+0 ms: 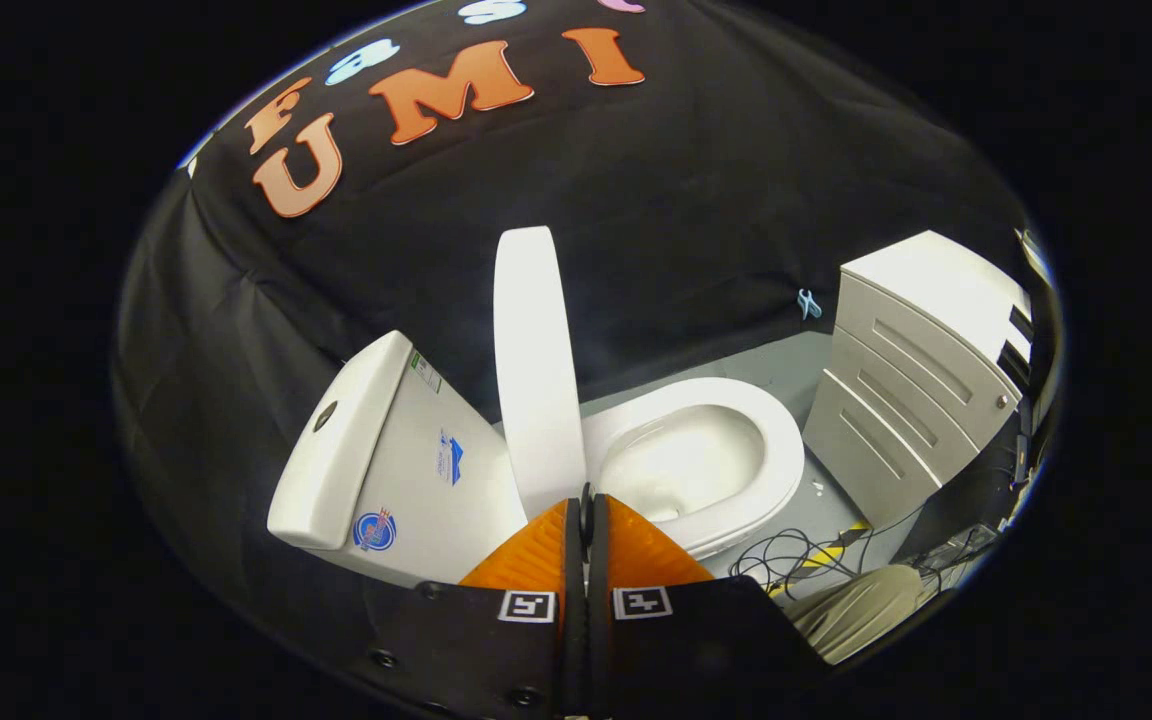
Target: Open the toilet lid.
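The toilet lid point(536, 370) is standing raised beside the tank point(376, 450), whose stickers are too small to read. The gripper point(586, 520) is sitting closed, holding nothing.

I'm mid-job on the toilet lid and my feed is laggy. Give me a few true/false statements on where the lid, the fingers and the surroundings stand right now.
1. The toilet lid stands raised, on edge. True.
2. The gripper has its fingers spread wide. False: the orange fingers are closed together, with nothing visibly between them.
3. The bowl is exposed, seat down. True.
4. The tank lies right of the bowl. False: it is left, beyond the lid.
5. A drawer cabinet stands right of the bowl. True.
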Demonstrator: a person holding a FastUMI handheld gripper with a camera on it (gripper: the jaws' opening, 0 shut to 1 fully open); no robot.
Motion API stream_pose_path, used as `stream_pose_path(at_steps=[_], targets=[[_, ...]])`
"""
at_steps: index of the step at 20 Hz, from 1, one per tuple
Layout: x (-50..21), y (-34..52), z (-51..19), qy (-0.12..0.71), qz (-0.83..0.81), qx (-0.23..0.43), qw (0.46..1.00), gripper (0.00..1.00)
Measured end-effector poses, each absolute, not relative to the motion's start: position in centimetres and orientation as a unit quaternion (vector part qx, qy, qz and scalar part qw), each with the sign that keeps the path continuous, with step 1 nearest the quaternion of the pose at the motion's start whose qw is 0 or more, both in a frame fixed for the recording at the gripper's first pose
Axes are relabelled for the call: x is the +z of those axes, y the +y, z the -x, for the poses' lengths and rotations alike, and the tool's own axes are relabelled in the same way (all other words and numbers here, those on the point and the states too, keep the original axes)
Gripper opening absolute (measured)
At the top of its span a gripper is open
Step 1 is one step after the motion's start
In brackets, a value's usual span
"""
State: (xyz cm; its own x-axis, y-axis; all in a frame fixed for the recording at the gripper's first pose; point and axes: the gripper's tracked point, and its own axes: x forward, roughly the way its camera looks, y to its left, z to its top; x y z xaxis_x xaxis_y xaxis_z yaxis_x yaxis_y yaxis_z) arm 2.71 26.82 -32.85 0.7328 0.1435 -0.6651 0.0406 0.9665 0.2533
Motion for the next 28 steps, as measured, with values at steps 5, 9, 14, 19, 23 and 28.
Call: stream_pose_path(at_steps=[5,9,14,19,23,28], targets=[[-32.3,29.0,-2.3,0.359,-0.097,0.030,0.928,0.08],[-31.9,31.5,-1.9,0.348,-0.070,0.046,0.934,0.08],[-31.7,34.0,-1.2,0.342,-0.040,0.058,0.937,0.08],[-31.7,36.7,-0.4,0.335,-0.005,0.075,0.939,0.08],[-31.9,39.0,0.0,0.332,0.009,0.095,0.939,0.08],[-32.2,41.1,0.6,0.328,0.028,0.123,0.936,0.08]])
